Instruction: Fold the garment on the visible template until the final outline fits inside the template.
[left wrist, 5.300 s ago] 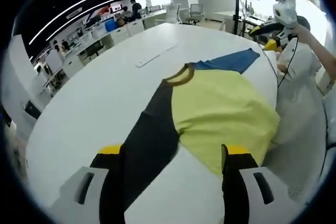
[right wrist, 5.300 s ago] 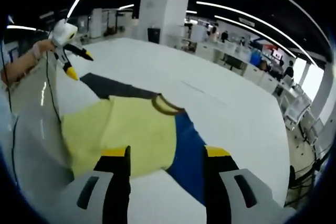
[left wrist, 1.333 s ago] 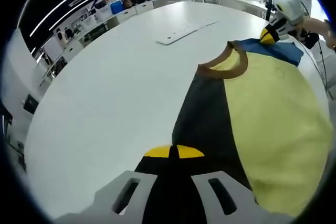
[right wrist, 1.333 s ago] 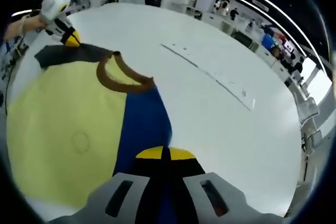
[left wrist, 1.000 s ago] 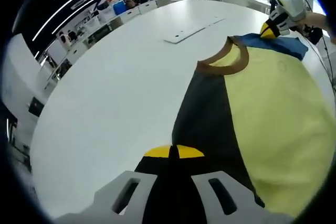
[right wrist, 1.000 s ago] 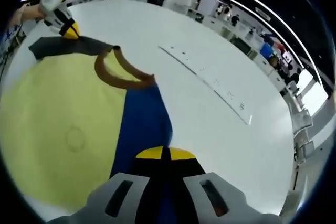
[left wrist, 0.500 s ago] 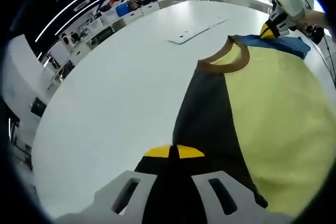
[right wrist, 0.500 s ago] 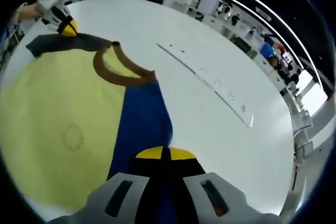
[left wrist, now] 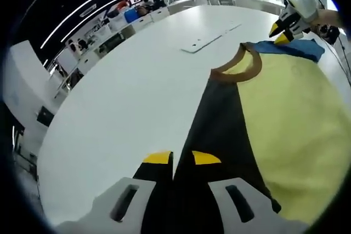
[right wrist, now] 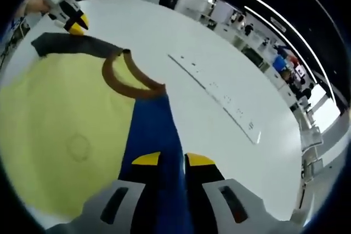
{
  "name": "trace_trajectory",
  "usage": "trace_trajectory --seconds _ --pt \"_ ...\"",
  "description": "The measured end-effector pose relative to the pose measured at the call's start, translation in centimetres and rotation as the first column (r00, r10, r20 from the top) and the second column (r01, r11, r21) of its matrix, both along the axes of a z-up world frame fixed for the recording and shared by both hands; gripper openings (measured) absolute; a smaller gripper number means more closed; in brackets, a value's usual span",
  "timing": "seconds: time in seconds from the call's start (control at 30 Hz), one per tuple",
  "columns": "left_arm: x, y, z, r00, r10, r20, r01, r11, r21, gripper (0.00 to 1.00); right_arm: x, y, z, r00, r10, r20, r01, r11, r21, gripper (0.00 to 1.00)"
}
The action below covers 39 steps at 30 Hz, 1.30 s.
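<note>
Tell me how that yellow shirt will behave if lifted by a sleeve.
The shirt will probably droop and drag, since it lies limp and flat on the table. It looks light. The thin sleeves may slide on the smooth top.

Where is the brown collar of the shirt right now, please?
In the left gripper view the collar lies on the white table, where the black sleeve meets the yellow body.

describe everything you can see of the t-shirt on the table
The t-shirt is soft knit fabric: a pale yellow body with a faint round mark, a brown ribbed collar, a black sleeve and a blue sleeve. It lies spread flat on the white table, sleeves outstretched. The left gripper has its jaws slightly parted over the black sleeve, the right gripper likewise over the blue one.
</note>
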State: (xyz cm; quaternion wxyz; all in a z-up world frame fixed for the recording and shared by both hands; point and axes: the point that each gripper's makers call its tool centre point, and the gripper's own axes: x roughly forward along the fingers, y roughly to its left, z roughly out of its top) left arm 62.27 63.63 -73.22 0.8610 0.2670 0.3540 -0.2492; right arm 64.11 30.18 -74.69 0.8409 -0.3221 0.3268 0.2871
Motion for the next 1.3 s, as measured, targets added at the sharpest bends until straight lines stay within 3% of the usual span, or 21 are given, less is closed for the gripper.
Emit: trace_trajectory --seconds 0.37,0.77,1.07,1.3 --pt "-1.4 -1.3 1.4 0.999 -0.045 -0.018 0.044 0.999 -0.027 0.25 -0.7 1.1 2.0 0.999 0.035 0.020 -0.036 0.999 0.033 0.28" --pt "-3.8 -3.0 3.9 0.994 -0.103 -0.044 0.099 0.991 -0.093 0.48 -3.7 2.6 4.2 0.995 0.094 0.039 -0.097 0.993 0.064 0.54" --pt "-5.6 -4.1 6.0 0.990 -0.138 -0.043 0.131 0.983 -0.129 0.62 -4.4 3.4 6.2 0.992 0.110 0.065 -0.116 0.988 0.102 0.76" --pt "-7.1 -5.0 7.5 0.984 -0.176 -0.035 0.169 0.973 -0.160 0.76 -5.9 4.0 7.7 0.991 0.117 0.067 -0.126 0.982 0.142 0.87"
